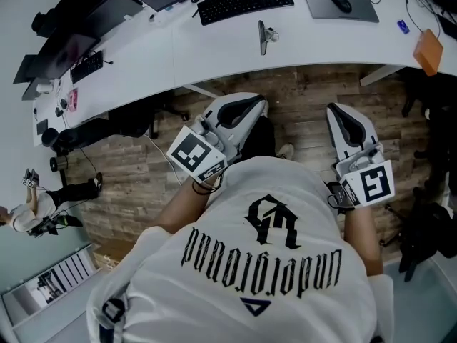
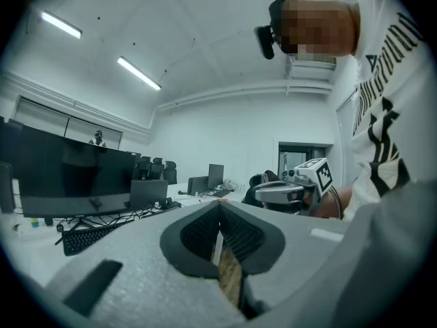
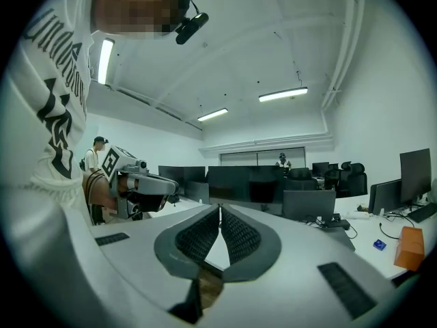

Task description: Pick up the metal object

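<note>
Nothing's begun, I'd say: the left gripper (image 1: 246, 111) and right gripper (image 1: 345, 122) hang by the chest, both clenched on nothing, with the metal object (image 1: 265, 36) upright on the desk (image 1: 321, 41) ahead, so next is reaching out, jaws parted.

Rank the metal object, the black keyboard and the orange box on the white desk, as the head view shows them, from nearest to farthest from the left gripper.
From the left gripper:
1. Metal object, near the front edge of the desk, straight ahead.
2. Black keyboard, farther back on the desk.
3. Orange box, far off to the right.
</note>
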`<state>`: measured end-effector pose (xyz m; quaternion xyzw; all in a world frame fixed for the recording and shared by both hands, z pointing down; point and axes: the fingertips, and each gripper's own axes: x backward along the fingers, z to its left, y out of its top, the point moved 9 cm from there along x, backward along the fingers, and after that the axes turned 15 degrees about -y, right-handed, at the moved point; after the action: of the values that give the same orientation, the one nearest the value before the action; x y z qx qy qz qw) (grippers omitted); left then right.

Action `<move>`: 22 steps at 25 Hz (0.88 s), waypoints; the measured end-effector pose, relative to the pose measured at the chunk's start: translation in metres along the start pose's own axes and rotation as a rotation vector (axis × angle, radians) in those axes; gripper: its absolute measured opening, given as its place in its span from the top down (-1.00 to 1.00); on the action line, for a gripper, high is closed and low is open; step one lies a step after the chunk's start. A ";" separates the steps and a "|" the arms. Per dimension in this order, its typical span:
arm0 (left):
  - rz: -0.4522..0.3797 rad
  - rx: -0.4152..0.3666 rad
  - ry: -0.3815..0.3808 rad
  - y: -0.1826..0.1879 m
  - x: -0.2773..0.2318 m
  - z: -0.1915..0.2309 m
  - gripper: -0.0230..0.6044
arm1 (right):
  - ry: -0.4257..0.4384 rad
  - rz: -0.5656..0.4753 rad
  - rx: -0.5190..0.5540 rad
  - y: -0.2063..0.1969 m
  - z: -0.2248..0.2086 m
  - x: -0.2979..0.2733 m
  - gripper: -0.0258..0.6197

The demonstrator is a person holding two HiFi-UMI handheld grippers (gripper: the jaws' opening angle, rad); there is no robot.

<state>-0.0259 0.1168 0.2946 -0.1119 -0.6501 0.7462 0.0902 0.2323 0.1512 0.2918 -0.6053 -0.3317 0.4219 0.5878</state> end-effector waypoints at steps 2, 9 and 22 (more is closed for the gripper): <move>-0.004 0.000 -0.005 -0.002 -0.006 0.008 0.88 | -0.003 0.003 0.005 -0.001 -0.006 -0.005 0.87; -0.010 0.000 -0.015 0.000 -0.021 0.041 0.88 | 0.019 0.019 0.019 0.001 -0.013 -0.034 0.87; 0.006 0.030 -0.035 0.005 -0.041 0.127 0.88 | 0.032 0.046 -0.007 0.004 -0.038 -0.117 0.86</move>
<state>-0.0228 -0.0157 0.3084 -0.0991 -0.6399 0.7580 0.0783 0.2162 0.0292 0.3005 -0.6214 -0.3096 0.4246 0.5811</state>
